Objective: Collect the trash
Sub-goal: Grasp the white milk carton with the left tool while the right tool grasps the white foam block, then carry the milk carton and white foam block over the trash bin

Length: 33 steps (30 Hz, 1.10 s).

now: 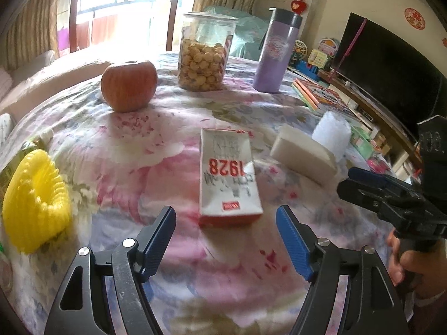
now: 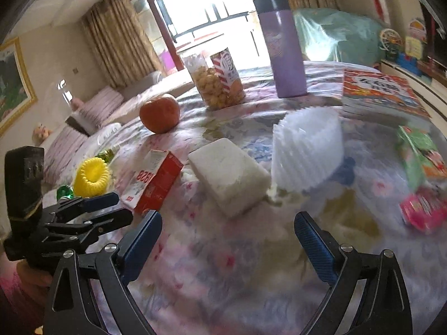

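Left wrist view: left claw [image 1: 225, 240] spread wide, empty; flattened carton [image 1: 227, 174] lies dead ahead just past the fingertips, long axis running straight away from the claw, red end nearest. Right wrist view: right claw [image 2: 227, 234] also wide, empty; carton [image 2: 153, 180] sits forward-left, foam block [image 2: 227, 173] straight ahead. Left claw likely nearer the carton.

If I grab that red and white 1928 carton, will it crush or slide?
The carton looks creased near its far end, so it is probably empty, light and easily dented. It lies flat on the floral cloth, so tipping seems unlikely. The open left gripper may nudge it before gripping.
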### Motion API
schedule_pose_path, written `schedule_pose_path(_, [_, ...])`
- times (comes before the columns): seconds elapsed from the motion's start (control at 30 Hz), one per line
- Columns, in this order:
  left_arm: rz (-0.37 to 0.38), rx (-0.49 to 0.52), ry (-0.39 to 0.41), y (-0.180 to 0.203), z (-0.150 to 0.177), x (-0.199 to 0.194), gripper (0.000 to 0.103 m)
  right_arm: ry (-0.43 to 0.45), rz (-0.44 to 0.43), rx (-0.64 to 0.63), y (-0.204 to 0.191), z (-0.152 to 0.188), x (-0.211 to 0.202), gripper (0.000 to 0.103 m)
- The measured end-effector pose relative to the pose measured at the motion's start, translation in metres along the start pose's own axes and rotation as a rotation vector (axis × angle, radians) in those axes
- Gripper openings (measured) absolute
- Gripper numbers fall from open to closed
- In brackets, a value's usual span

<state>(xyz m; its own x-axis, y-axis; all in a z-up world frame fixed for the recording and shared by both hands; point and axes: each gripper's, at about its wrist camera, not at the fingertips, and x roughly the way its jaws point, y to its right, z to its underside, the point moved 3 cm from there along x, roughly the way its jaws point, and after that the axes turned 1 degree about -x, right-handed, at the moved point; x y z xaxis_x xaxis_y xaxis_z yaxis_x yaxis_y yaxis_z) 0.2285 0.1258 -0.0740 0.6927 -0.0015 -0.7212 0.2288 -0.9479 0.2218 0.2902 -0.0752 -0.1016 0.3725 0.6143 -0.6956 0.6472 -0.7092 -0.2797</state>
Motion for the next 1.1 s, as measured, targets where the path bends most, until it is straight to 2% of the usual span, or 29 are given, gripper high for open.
schedule_pose_path(0.13, [0.021, -0.006, -0.018, -0.007, -0.007, 0.017, 0.074, -0.017, 0.002, -0.018, 0.002, -0.01, 0.016, 0.09])
schedule_pose_path(0.23, [0.038, 0.005, -0.021, -0.007, -0.011, 0.026, 0.074, -0.024, 0.011, -0.024, 0.003, -0.014, 0.025, 0.082])
schedule_pose_path(0.3, [0.049, 0.018, -0.025, -0.006, -0.012, 0.032, 0.072, -0.03, 0.021, -0.019, 0.005, -0.015, 0.03, 0.071])
schedule_pose_path(0.37, [0.064, 0.04, -0.038, -0.003, -0.013, 0.039, 0.066, -0.046, 0.026, -0.01, 0.005, -0.015, 0.035, 0.058])
schedule_pose_path(0.4, [0.071, 0.045, -0.042, -0.003, -0.012, 0.04, 0.053, -0.048, 0.03, -0.008, 0.005, -0.015, 0.036, 0.058])
schedule_pose_path(0.6, [0.112, 0.065, -0.034, -0.003, -0.011, 0.038, 0.053, 0.017, 0.046, 0.053, 0.002, -0.008, 0.008, 0.057])
schedule_pose_path(0.77, [0.139, 0.093, -0.03, 0.009, -0.002, 0.026, 0.052, 0.054, 0.122, 0.125, 0.007, 0.015, -0.033, 0.057])
schedule_pose_path(0.93, [0.199, 0.134, -0.032, 0.039, 0.013, 0.014, 0.052, 0.101, 0.216, 0.217, 0.024, 0.048, -0.079, 0.057])
schedule_pose_path(1.1, [0.238, 0.188, -0.026, 0.072, 0.027, 0.001, 0.052, 0.132, 0.254, 0.299, 0.036, 0.073, -0.112, 0.057])
